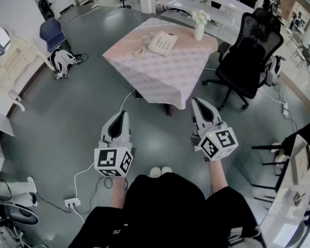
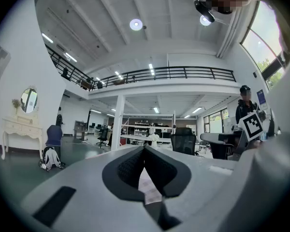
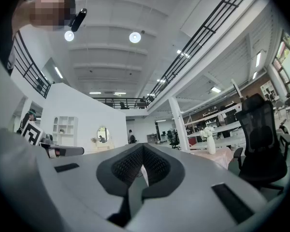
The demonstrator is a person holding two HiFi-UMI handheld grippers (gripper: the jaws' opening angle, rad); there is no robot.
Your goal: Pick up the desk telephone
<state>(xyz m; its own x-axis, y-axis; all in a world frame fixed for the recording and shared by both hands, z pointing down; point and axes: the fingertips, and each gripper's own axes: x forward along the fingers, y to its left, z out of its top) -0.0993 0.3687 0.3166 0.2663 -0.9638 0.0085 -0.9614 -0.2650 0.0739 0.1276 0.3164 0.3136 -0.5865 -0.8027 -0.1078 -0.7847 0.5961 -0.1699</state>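
Note:
A white desk telephone [image 1: 160,42] with a coiled cord lies on a small table [image 1: 165,76] covered by a pale pink checked cloth, well ahead of me. My left gripper [image 1: 125,114] and right gripper [image 1: 195,102] are held level at waist height, well short of the table, both shut with nothing between the jaws. In the left gripper view the left gripper [image 2: 145,148] points at the cloth edge [image 2: 149,187]; the phone is hidden behind its jaws. In the right gripper view the right gripper [image 3: 143,147] points left of the pink table [image 3: 228,156].
A white vase of flowers [image 1: 199,25] stands on the table's far right corner. A black mesh office chair [image 1: 248,56] is right of the table. A blue chair [image 1: 51,32] and backpack [image 1: 62,62] are far left. A power strip and cables [image 1: 75,202] lie on the floor.

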